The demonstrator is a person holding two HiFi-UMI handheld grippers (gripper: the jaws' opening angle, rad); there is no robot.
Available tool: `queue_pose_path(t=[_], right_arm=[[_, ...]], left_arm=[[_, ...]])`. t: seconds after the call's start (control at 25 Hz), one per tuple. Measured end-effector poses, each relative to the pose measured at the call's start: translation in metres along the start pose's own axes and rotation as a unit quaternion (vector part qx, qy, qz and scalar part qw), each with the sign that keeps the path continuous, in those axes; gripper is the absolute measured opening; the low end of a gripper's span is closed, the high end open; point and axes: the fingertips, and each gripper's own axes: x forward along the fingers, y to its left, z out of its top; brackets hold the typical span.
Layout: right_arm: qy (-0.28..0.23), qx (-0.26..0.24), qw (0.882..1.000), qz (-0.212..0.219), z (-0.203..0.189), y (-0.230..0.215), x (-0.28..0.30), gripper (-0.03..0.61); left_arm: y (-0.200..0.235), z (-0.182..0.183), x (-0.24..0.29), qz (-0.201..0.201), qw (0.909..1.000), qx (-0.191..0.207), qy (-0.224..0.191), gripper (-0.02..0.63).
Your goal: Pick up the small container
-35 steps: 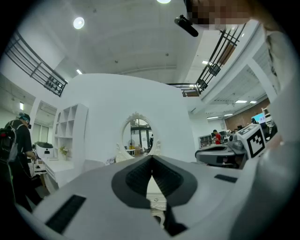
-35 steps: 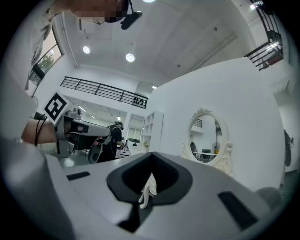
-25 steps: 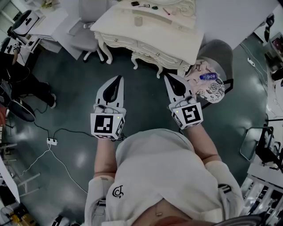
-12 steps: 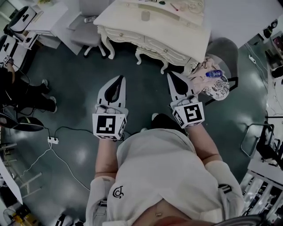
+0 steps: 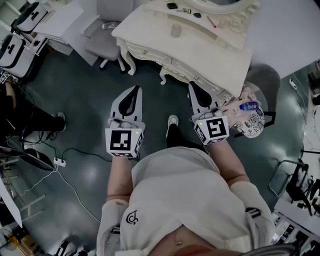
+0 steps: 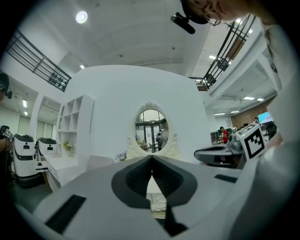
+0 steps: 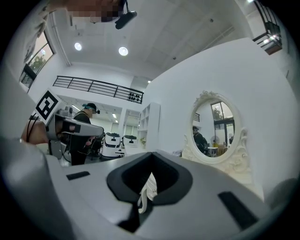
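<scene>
The small container (image 5: 175, 31) is a pale upright cylinder on the cream dressing table (image 5: 200, 50), near its middle. Both grippers hang in front of the person's body, over the dark floor and short of the table. My left gripper (image 5: 135, 88) is shut with nothing in it; in the left gripper view its jaws (image 6: 151, 157) meet at a point, aimed at the oval mirror (image 6: 151, 129). My right gripper (image 5: 190, 84) is also shut and empty, its tip close to the table's front edge. The right gripper view shows its jaws (image 7: 151, 154) closed, with the mirror (image 7: 213, 129) off to the right.
Small items lie on the tabletop: a black one (image 5: 171, 6), a green one (image 5: 198, 15), a pink stick (image 5: 212, 21). A grey chair (image 5: 112, 30) stands left of the table. Another chair holds patterned cloth (image 5: 250, 122) and a water bottle (image 5: 248, 106). A power strip (image 5: 59, 162) trails cables.
The table has come nearer and slid down and right in the head view. A shoe now shows between the grippers. Both grippers stay shut and keep their place before the body.
</scene>
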Motion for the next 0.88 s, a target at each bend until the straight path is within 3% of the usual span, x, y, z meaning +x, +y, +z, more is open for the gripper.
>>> queue_pose_path(t=[0.24,0.52,0.72,0.88], right_arm=[[-0.009,0.002,1.0,-0.013,0.004,-0.082,0.085,0.007],[0.009,0.03,0.999,-0.041,-0.02,-0.169,0.156,0.006],[0.038,0.037,0.996,-0.071,-0.043,-0.204,0.19,0.006],[0.059,0.045,0.992,-0.1,-0.062,-0.221,0.213,0.006]], left_arm=[[0.03,0.01,0.114,-0.009,0.9999,0.013,0.005,0.012],[0.052,0.005,0.231,-0.023,0.9997,0.002,0.006,0.012],[0.064,-0.011,0.297,-0.059,0.9981,0.002,0.019,0.012],[0.072,-0.027,0.347,-0.113,0.9933,-0.002,0.025,0.012]])
